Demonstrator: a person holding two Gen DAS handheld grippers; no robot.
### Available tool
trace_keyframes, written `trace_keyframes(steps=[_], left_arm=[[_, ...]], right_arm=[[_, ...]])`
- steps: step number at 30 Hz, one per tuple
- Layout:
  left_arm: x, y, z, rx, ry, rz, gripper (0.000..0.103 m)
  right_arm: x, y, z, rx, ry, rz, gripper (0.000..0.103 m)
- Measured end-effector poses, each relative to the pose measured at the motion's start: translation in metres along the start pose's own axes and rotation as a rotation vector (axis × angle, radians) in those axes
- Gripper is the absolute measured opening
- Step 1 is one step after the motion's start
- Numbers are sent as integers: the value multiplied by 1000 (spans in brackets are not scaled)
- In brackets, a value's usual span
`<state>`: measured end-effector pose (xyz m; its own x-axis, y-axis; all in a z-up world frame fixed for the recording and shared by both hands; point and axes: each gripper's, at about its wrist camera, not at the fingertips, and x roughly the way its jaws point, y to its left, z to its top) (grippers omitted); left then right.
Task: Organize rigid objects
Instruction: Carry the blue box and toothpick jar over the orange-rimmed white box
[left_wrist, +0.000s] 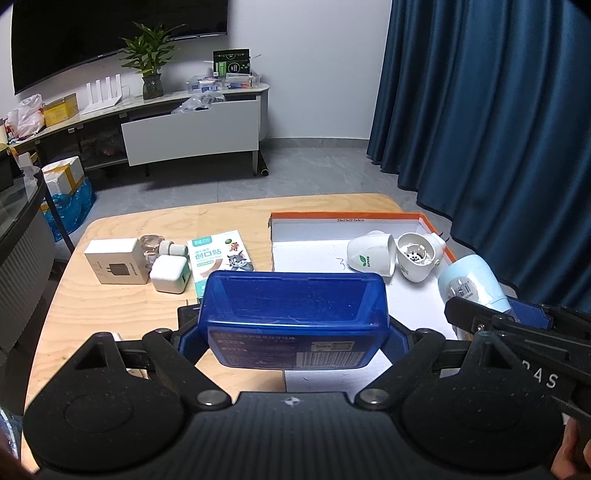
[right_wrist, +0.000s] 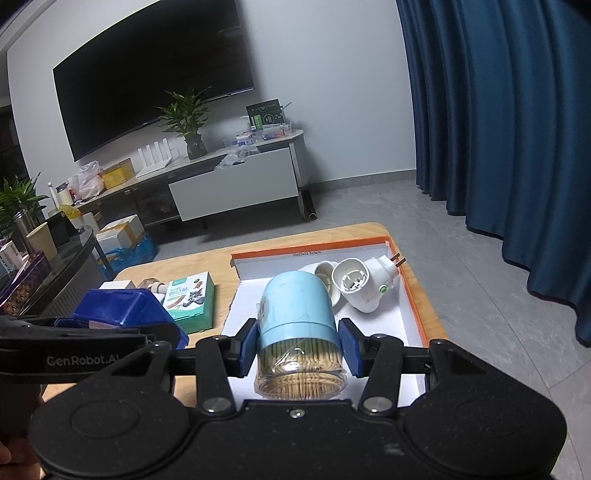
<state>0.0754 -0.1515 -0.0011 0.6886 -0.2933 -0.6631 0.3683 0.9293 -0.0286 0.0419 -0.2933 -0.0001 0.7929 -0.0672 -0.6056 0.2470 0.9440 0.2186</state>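
Observation:
My left gripper is shut on a wide blue translucent plastic box, one pad on each short side, held above the table by the tray's left edge. The same box and the left gripper show at the left of the right wrist view. My right gripper is shut on a clear toothpick jar with a light blue cap, held over the front of the white, orange-rimmed tray. That jar and the right gripper appear at the right of the left wrist view.
Two white plug-in devices lie at the back of the tray. On the wooden table to the left sit a white charger box, a white adapter, a small bottle and a plaster box. Blue curtain on the right.

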Motion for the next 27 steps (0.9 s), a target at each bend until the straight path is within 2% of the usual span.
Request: trace_keyframes(steps=[27], left_arm=[[17,-15,-3,29,27,-26,92]], right_arm=[[15,-19,1,20,9,-27,58]])
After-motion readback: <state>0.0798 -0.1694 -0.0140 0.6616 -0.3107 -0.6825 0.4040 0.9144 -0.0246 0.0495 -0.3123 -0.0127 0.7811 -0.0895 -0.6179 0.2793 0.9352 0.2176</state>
